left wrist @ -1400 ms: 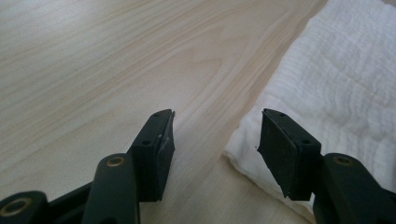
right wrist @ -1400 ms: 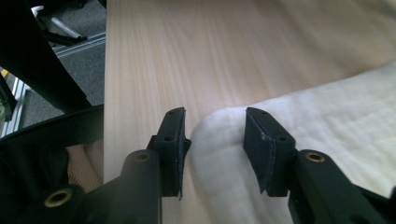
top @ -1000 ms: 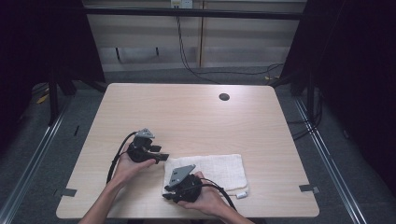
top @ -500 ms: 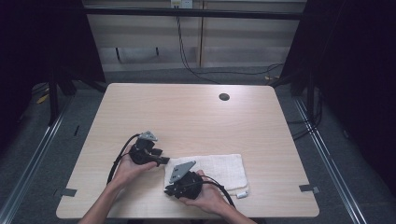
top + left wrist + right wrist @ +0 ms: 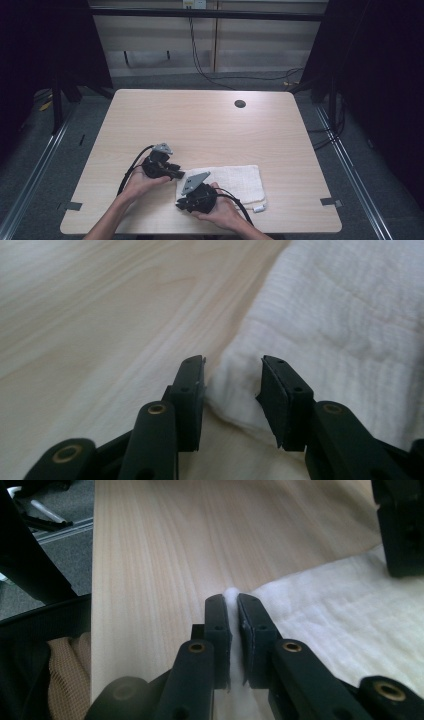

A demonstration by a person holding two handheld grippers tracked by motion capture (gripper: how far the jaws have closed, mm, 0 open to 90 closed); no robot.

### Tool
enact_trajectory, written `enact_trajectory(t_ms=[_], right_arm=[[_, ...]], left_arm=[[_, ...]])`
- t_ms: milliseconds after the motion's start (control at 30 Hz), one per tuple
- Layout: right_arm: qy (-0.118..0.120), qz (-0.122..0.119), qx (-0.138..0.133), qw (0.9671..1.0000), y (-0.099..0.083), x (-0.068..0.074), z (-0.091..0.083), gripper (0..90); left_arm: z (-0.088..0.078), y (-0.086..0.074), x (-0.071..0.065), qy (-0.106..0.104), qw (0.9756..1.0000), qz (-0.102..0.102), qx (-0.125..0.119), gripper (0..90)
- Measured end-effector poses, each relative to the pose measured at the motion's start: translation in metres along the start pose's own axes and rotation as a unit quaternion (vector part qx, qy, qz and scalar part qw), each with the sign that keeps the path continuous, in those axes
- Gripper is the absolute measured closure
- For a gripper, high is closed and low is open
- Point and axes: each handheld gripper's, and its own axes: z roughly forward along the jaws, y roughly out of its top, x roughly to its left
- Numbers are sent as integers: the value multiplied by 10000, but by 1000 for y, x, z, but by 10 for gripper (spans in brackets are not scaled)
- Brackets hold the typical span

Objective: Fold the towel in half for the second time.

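Observation:
A folded white towel [image 5: 235, 179] lies on the wooden table [image 5: 200, 125] near its front edge. My left gripper [image 5: 178, 174] is at the towel's far left corner. In the left gripper view its jaws [image 5: 232, 362] straddle that corner of the towel [image 5: 340, 315] with a gap left, and they have just been closing. My right gripper [image 5: 181, 204] is at the near left corner. In the right gripper view it [image 5: 233, 600] is shut on a pinch of the towel [image 5: 340, 620], with white cloth showing between the pads.
A dark round hole [image 5: 240, 103] sits in the tabletop at the back. A small white tag [image 5: 259, 207] lies by the towel's near right corner. The table's left edge [image 5: 94, 605] drops to grey floor. The other gripper's jaw [image 5: 402, 530] hangs over the towel.
My left gripper has edged right and slightly nearer, onto the towel's far left corner. The right hand has stayed where it was.

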Motion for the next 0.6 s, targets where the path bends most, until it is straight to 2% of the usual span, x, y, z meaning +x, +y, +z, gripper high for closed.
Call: enact_trajectory(t_ms=[67,167,233,333,367,400,500,567,600], right_arm=[[-2,23,6,10000,0,0,0,840],[22,75,-2,10000,0,0,0,840],[28,105,0,9999,0,0,0,839],[27,126,7,9999,0,-1,0,843],[27,126,7,9999,0,-1,0,843],[37,180,6,9998,0,0,0,847],[7,159,77,9998,3,-1,-1,849],[58,240,-25,9997,5,-2,-4,850],[72,271,-35,9996,5,-2,-5,851]], left_arm=[[1,1,-7,245,9995,190,75,674],[0,1,-7,181,9995,201,142,750],[-2,-1,-4,159,9996,157,160,803],[-4,-4,-2,10,9999,22,109,840],[-4,-4,-2,10,9999,22,109,843],[-5,-4,-1,36,9999,-88,118,845],[-5,-4,-1,28,9999,-110,104,847],[-7,-4,-1,76,9997,-215,48,848],[-9,-4,2,-51,9994,-310,-114,847]])
